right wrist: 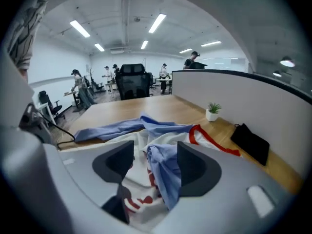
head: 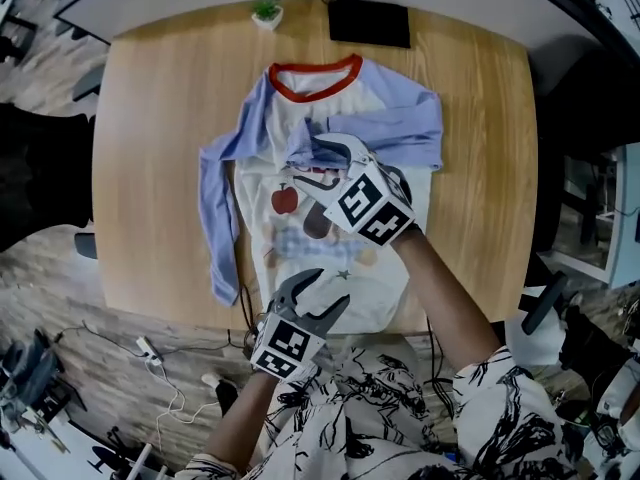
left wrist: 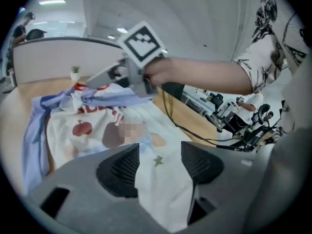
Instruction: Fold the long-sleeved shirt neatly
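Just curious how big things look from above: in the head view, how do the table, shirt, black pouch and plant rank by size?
Largest to smallest:
1. table
2. shirt
3. pouch
4. plant

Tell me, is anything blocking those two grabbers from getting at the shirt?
Nothing visible is. The left gripper is at the bottom hem of the shirt, with white cloth between its open jaws. The right gripper sits over the chest with the folded blue sleeve between its open jaws.
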`<state>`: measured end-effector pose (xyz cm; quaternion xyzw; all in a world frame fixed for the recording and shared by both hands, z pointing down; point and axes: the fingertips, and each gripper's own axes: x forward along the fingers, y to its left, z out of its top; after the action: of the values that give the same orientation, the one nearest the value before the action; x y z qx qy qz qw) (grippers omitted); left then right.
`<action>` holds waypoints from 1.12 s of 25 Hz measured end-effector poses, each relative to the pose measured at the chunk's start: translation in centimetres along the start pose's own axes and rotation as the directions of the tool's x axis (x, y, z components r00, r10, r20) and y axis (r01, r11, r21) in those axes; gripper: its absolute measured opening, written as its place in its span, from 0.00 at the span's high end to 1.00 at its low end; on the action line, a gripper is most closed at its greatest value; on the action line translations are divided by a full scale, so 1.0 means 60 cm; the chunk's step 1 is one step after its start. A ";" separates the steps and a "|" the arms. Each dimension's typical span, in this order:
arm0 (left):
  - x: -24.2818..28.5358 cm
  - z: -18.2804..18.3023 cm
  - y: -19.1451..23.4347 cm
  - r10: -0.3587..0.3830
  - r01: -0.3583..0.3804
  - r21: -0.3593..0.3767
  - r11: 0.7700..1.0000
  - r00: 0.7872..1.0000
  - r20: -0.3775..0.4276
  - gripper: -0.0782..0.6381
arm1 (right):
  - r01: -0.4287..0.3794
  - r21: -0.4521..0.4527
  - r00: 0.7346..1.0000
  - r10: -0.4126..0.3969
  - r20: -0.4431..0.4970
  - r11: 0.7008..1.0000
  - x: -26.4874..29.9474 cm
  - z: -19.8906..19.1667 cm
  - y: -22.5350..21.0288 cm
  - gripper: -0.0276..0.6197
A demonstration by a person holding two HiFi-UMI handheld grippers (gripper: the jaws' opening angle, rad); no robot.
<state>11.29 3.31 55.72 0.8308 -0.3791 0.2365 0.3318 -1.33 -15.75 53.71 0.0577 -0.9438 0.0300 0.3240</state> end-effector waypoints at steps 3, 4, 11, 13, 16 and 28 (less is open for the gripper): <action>-0.032 0.058 0.068 0.104 -0.106 0.029 0.994 0.993 0.063 0.51 | 0.057 0.137 0.997 -0.063 0.046 0.989 -0.084 -0.020 -0.010 0.50; -0.038 0.076 0.093 0.144 -0.148 0.051 0.988 0.987 0.076 0.51 | 0.076 0.168 0.996 -0.084 0.040 0.983 -0.108 -0.039 -0.008 0.51; -0.034 0.189 0.236 0.314 -0.334 0.193 0.922 0.941 0.130 0.50 | 0.203 0.359 0.979 -0.187 -0.080 0.911 -0.218 -0.201 0.060 0.48; -0.031 0.213 0.264 0.342 -0.366 0.218 0.905 0.929 0.140 0.50 | 0.218 0.409 0.976 -0.188 -0.114 0.886 -0.239 -0.241 0.104 0.45; -0.020 0.243 0.297 0.377 -0.406 0.225 0.886 0.912 0.161 0.50 | 0.262 0.480 0.963 -0.194 -0.188 0.837 -0.270 -0.308 0.174 0.40; 0.107 0.215 0.347 0.395 -0.330 0.455 0.827 0.917 -0.052 0.75 | 0.365 0.610 0.922 -0.182 -0.342 0.703 -0.286 -0.427 0.294 0.50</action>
<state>0.57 -19.40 59.01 0.7770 -0.4424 0.4335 0.1125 25.44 5.65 63.00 0.3053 -0.8013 0.3214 0.4017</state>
